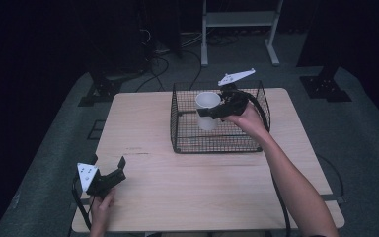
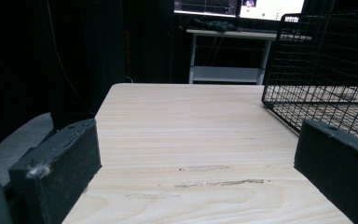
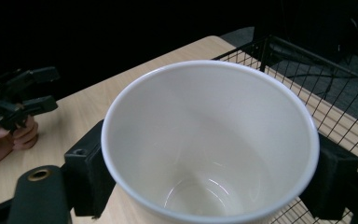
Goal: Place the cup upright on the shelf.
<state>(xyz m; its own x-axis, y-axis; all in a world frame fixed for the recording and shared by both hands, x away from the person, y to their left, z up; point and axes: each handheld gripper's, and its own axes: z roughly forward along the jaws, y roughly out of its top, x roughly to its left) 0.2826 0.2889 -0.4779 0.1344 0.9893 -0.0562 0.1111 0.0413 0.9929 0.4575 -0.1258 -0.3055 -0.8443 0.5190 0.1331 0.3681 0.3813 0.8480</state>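
— That white cup [image 1: 208,109] — where has it got to?

— It's up in the right gripper [image 1: 216,111], held over the inside of the black wire basket [image 1: 187,143]. I can't tell from here whether its base touches the basket floor or hangs just above it. It's upright, mouth open to the ceiling, and looks empty — in the right gripper view you see straight down to a bare, glossy bottom [image 3: 205,196].

— How's it being held?

— Clamped across the body, one black jaw on each side just under the rim. The jaws are closed onto the cup wall, not the lip.

— Will it slip?

— I'd guess it could. The wall is smooth and shiny and tapers downward, so a loose squeeze might let it slide. It looks stiff — ceramic or hard plastic, I can't say which. If ceramic, it's got some weight and would chip against the basket wire. Gripping high on the wide part, as now, seems the sensible place.

— And the other hand?

— The left gripper [image 1: 109,174] is low near the front left corner of the wooden table [image 1: 143,128], well apart from the basket. Its jaws stand spread wide with nothing between them — in the left gripper view there's just bare tabletop [image 2: 191,135] between them and a corner of the basket [image 2: 321,70] off to one side.
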